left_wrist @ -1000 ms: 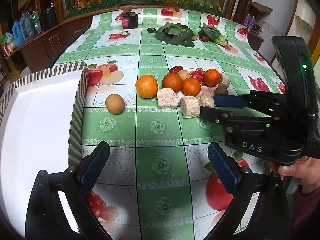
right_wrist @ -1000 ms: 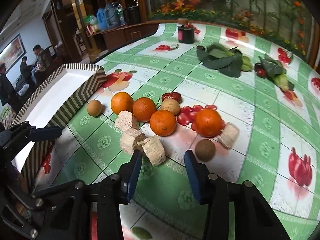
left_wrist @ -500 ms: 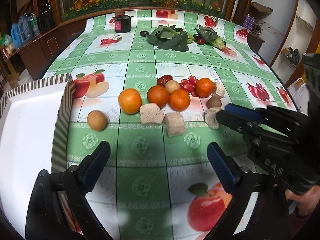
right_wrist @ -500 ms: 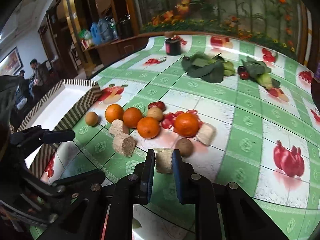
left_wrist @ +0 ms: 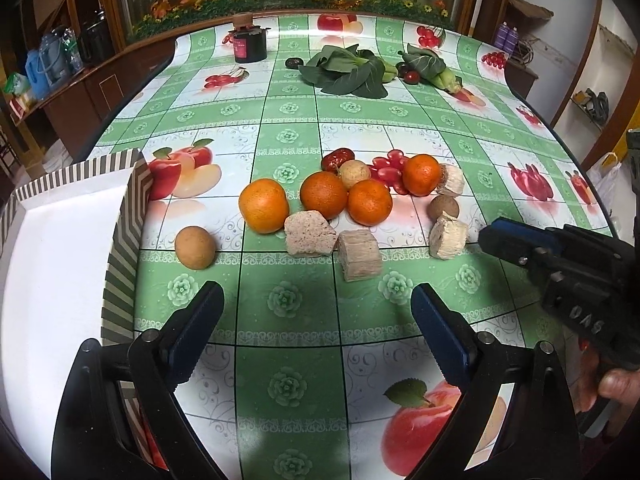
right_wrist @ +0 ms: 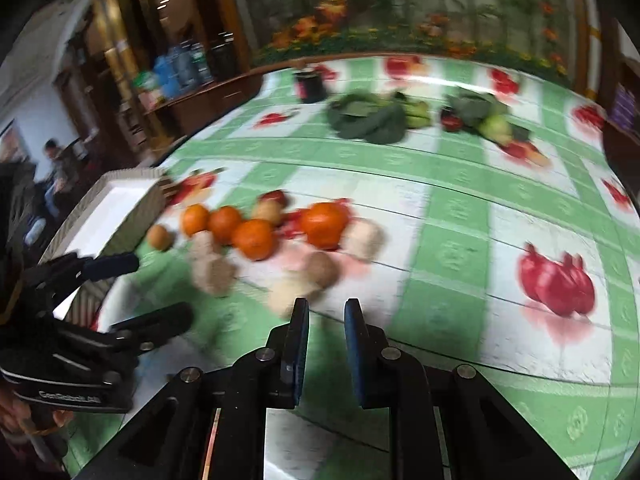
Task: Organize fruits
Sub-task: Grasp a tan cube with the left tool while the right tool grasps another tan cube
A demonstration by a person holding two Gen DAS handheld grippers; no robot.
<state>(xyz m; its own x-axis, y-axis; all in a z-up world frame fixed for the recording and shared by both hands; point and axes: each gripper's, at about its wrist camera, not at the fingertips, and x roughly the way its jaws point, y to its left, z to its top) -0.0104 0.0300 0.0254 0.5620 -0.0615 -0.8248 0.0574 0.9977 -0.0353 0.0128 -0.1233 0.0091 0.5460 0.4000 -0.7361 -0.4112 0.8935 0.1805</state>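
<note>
Several oranges (left_wrist: 264, 205) lie in a cluster mid-table with a red date (left_wrist: 338, 158), a pale round fruit (left_wrist: 354, 173), brown round fruits (left_wrist: 195, 247) and beige chunks (left_wrist: 359, 254). My left gripper (left_wrist: 316, 330) is open and empty, hovering in front of the cluster. My right gripper (right_wrist: 326, 344) has its fingers narrowly apart and holds nothing; the right wrist view is blurred. In the left wrist view its tips (left_wrist: 494, 236) sit just right of a beige chunk (left_wrist: 448, 236), apart from it.
A white tray with a striped rim (left_wrist: 124, 232) stands at the left. Leafy greens (left_wrist: 346, 74) and a dark jar (left_wrist: 250, 42) lie at the far side. The tablecloth carries printed fruit pictures. The table edge curves at the right.
The right gripper had closed on a beige chunk half a second ago; now the chunk lies on the table and the gripper has pulled back right. The left gripper moved slightly closer.
</note>
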